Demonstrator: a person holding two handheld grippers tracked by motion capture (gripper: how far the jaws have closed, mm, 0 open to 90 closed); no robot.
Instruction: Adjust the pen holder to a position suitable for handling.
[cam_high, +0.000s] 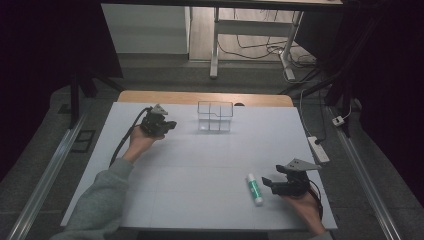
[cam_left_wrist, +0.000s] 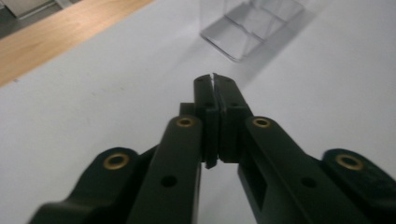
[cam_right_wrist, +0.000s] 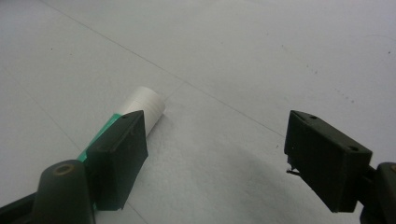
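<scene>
With the right gripper (cam_high: 270, 183) spread wide and empty just right of the green-and-white cylindrical glue stick (cam_high: 254, 189) lying near right, a clumsy nudge likely rolls it, while the left gripper (cam_high: 170, 125), pressed closed on nothing, hovers beside the far clear plastic compartment box (cam_high: 215, 116).

Your high view looks forward and down on the whole table (cam_high: 200, 170) from your side, with the clear box (cam_high: 215, 116) at its far middle. Your left gripper view sits low and close, facing that box (cam_left_wrist: 247, 28) from its left, a landmark both views share. Your right gripper view skims the tabletop (cam_right_wrist: 233, 56) well nearer you than the box, close beside the glue stick (cam_right_wrist: 140, 109) that the high view (cam_high: 254, 188) also shows.
</scene>
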